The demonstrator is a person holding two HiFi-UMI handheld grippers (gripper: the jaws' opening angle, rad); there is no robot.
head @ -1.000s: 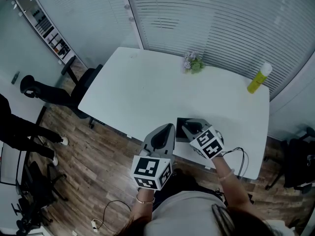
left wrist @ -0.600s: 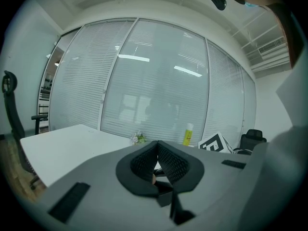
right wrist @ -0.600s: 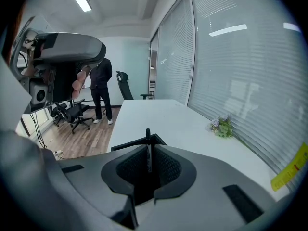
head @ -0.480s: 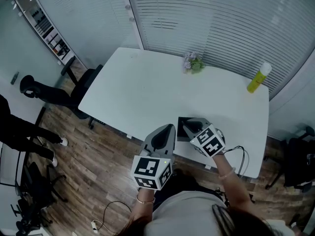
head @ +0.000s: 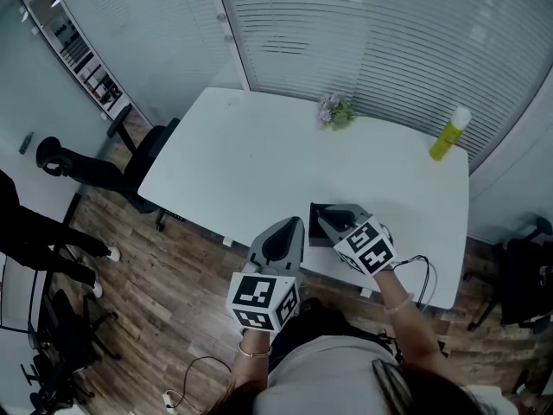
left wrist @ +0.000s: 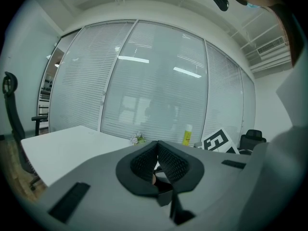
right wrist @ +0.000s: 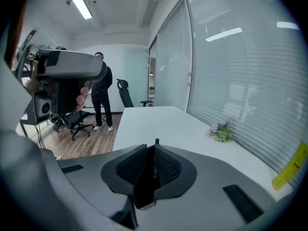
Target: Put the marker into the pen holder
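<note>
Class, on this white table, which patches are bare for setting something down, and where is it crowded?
Bare: the table left of the flowers; also the strip between flowers and yellow bottle. Crowded: the near edge around the pen holder and right gripper.

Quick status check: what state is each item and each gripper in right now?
Left gripper: shut, empty.
Right gripper: shut on thin black marker.
Square black pen holder: standing near the white table edge, partly under the right gripper.
Yellow bottle with white cap: upright, capped.
Small flower bunch: on the table's far side.
</note>
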